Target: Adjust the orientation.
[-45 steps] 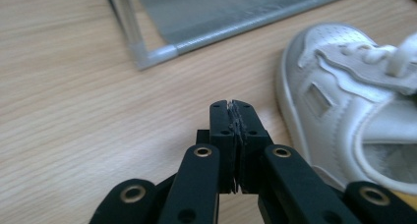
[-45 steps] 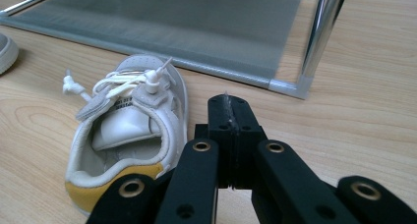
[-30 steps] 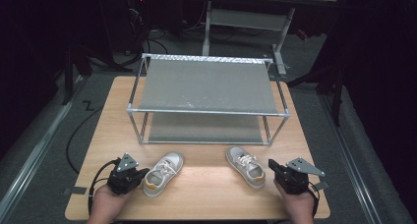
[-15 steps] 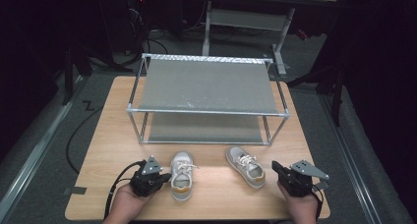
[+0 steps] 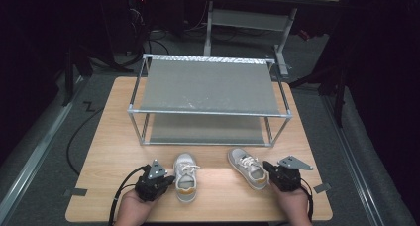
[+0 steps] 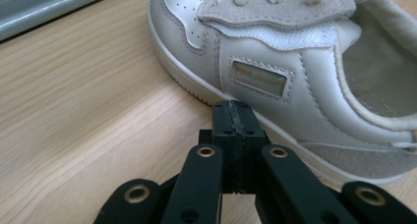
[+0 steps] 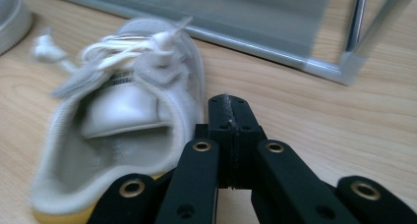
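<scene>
Left hand-held gripper point(image 5: 171, 179): jaws pressed together, nothing between them, tips just against the outer side of the left shoe point(image 5: 185, 176). In the left gripper view the closed tips point(image 6: 235, 117) sit at the sole edge below the small side label, touching or all but touching. Compared with a second ago, this gripper has travelled rightward along the front of the worktop point(image 5: 99, 151), and the left shoe has gone with it: it lay angled toward the left front corner, and now it stands nearly square to the rack point(image 5: 208, 104), toe toward the lower shelf. Judgement: the shoe is being nudged with shut jaws, not picked up, to bring the pair together and line it up.

Right hand-held gripper point(image 5: 267, 170): also closed and empty, tips beside the heel of the right shoe point(image 5: 246, 166); the right gripper view puts the tips point(image 7: 229, 113) just beside the heel collar, contact uncertain. This shoe has barely shifted and remains angled, toe toward the rack's middle.

Pose: both forearms enter from the near edge, hands low over the worktop, grippers pointing inward toward each other, shoes between them and apart.

Likely next: straighten the right shoe.
</scene>
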